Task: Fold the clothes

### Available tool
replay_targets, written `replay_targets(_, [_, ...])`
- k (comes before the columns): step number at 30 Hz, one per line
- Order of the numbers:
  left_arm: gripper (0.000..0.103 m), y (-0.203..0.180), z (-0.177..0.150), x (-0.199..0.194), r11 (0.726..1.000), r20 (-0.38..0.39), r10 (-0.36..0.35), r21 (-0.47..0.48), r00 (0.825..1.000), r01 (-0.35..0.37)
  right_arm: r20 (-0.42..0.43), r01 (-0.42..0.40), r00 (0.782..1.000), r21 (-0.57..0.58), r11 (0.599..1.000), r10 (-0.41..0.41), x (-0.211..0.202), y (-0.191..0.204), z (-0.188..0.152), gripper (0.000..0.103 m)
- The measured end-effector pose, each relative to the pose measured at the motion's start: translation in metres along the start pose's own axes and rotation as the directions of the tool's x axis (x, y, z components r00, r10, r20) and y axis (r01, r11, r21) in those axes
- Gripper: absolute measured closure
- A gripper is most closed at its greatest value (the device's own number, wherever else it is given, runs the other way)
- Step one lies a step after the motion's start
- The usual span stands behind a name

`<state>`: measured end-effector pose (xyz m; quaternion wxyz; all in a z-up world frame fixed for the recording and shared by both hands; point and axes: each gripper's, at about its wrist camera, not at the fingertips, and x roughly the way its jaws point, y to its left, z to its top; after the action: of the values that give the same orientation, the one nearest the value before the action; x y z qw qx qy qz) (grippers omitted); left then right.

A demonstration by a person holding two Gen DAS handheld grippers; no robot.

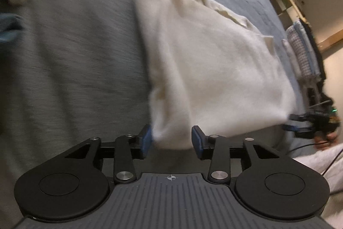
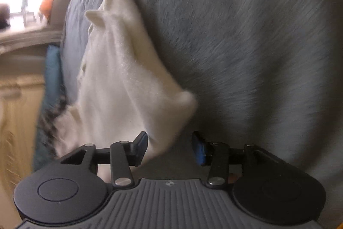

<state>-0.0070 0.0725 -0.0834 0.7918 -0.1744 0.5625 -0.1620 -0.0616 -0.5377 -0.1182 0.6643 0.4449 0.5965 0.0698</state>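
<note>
On the grey bed [image 1: 75,57] lies a white garment [image 1: 203,70], a fleecy thing already doubled over itself into a thick, roughly rectangular packet with two small points sticking up at its far end. Both views are blurred, so fine creases cannot be read.

The left gripper [image 1: 171,140] sits at the near corner of the packet, its jaws spread with the rounded folded edge of the garment lying between the blue pads [image 1: 146,138]. The pads stand apart from the cloth on the right side and perhaps just brush it on the left; they do not pinch it.

The right gripper [image 2: 169,147] meets the garment [image 2: 120,83] from the opposite side. Its jaws are spread too, and a corner of the cloth hangs down into the gap, close against the left pad [image 2: 142,143] and well clear of the right one. From the left view this gripper [image 1: 308,128] shows small at the far right corner of the packet, so the two tools bracket the garment at its near edge. That placement suits a two-handed move on one edge, each corner matched by a tool so the cloth stays square.

Whether the jaws are about to close on the edge for another fold, or have just let go of a finished one, the scene would fit either.

Beside the bed a rack of other clothes [image 1: 300,53] hangs near the wall.
</note>
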Motion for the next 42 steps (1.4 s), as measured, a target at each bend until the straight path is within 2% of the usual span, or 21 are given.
replay_targets(1, [0.062, 0.002, -0.004, -0.009, 1.000, 0.019, 0.026, -0.002, 0.999, -0.026, 0.019, 0.031, 0.999, -0.019, 0.999, -0.031, -0.011, 0.001, 0.001, 0.053])
replay_targets(4, [0.061, 0.009, -0.015, -0.030, 0.997, 0.095, 0.073, -0.004, 0.993, -0.072, 0.147, 0.102, 0.985, -0.081, 0.991, -0.089, -0.041, 0.009, 0.000, 0.053])
replay_targets(8, [0.059, -0.008, 0.005, -0.026, 0.993, 0.190, 0.099, 0.042, 0.977, -0.108, 0.278, 0.094, 0.960, -0.213, 0.973, -0.032, -0.048, 0.046, 0.004, 0.053])
replay_targets(11, [0.059, -0.040, 0.024, -0.009, 0.973, 0.228, 0.156, 0.133, 0.961, -0.189, 0.349, 0.095, 0.937, -0.316, 0.944, 0.023, -0.047, 0.079, 0.005, 0.053])
replay_targets(12, [0.059, -0.052, 0.030, -0.002, 0.959, 0.238, 0.185, 0.166, 0.953, -0.228, 0.341, 0.090, 0.939, -0.358, 0.929, 0.040, -0.038, 0.093, 0.004, 0.053])
replay_targets(14, [0.058, -0.068, 0.034, 0.005, 0.943, 0.258, 0.201, 0.210, 0.945, -0.258, 0.323, 0.080, 0.944, -0.431, 0.899, 0.070, -0.016, 0.123, -0.001, 0.053])
replay_targets(15, [0.057, -0.074, 0.036, 0.009, 0.939, 0.267, 0.200, 0.224, 0.943, -0.263, 0.312, 0.073, 0.946, -0.460, 0.885, 0.084, -0.004, 0.140, -0.004, 0.053])
replay_targets(20, [0.053, -0.087, 0.043, 0.012, 0.942, 0.297, 0.153, 0.245, 0.943, -0.230, 0.290, 0.064, 0.950, -0.547, 0.834, 0.118, 0.021, 0.176, -0.011, 0.053])
replay_targets(25, [0.051, -0.081, 0.048, 0.014, 0.925, 0.308, 0.164, 0.281, 0.937, -0.255, 0.314, 0.110, 0.944, -0.595, 0.796, 0.104, 0.032, 0.189, -0.008, 0.053])
replay_targets(32, [0.048, -0.072, 0.069, 0.033, 0.899, 0.334, 0.155, 0.342, 0.930, -0.272, 0.373, 0.216, 0.927, -0.627, 0.748, 0.045, 0.056, 0.193, 0.015, 0.053])
replay_targets(42, [0.049, -0.050, 0.103, 0.064, 0.926, 0.304, 0.126, 0.304, 0.944, -0.222, 0.408, 0.302, 0.913, -0.646, 0.701, -0.017, 0.073, 0.187, 0.049, 0.053])
